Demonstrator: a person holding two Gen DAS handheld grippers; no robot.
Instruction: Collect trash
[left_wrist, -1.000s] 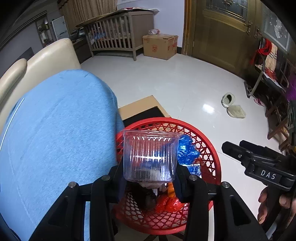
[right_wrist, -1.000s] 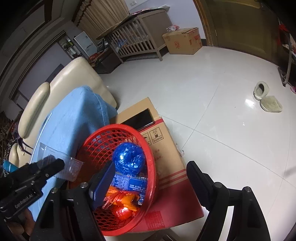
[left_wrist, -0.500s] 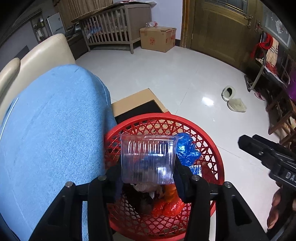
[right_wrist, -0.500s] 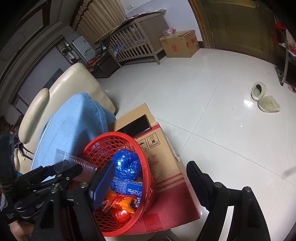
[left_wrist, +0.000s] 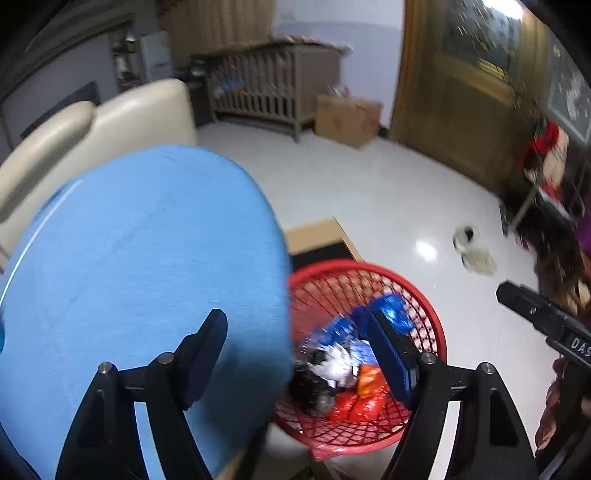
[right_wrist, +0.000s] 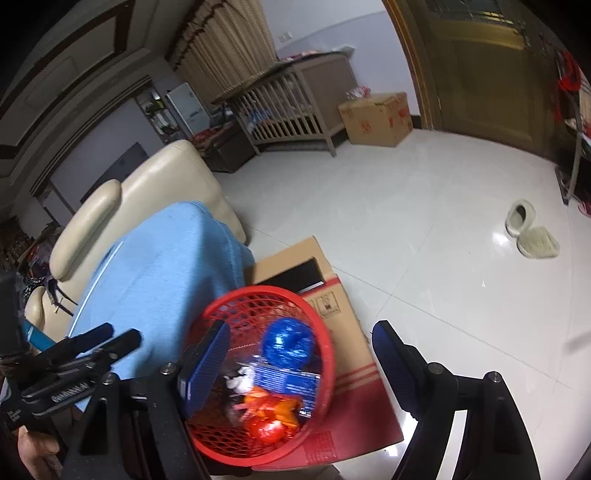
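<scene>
Trash dropped in the basket, both grippers empty

The left gripper (left_wrist: 295, 354) has just been opening and now stands wide with nothing between its pads, hanging over the edge where the blue-covered surface (left_wrist: 140, 251) meets the red basket (left_wrist: 424, 306). The trash (left_wrist: 347, 373), with a blurred clear cup amid wrappers, lies in the basket just below and right of it. The right gripper (right_wrist: 299, 354) gapes empty above the same basket. Beyond sit a cardboard box (right_wrist: 332, 280) and white floor (right_wrist: 424, 221)

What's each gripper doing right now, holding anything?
Left gripper: open, jaws just opened, nothing between them.
Right gripper: open, empty, above the red basket.
</scene>
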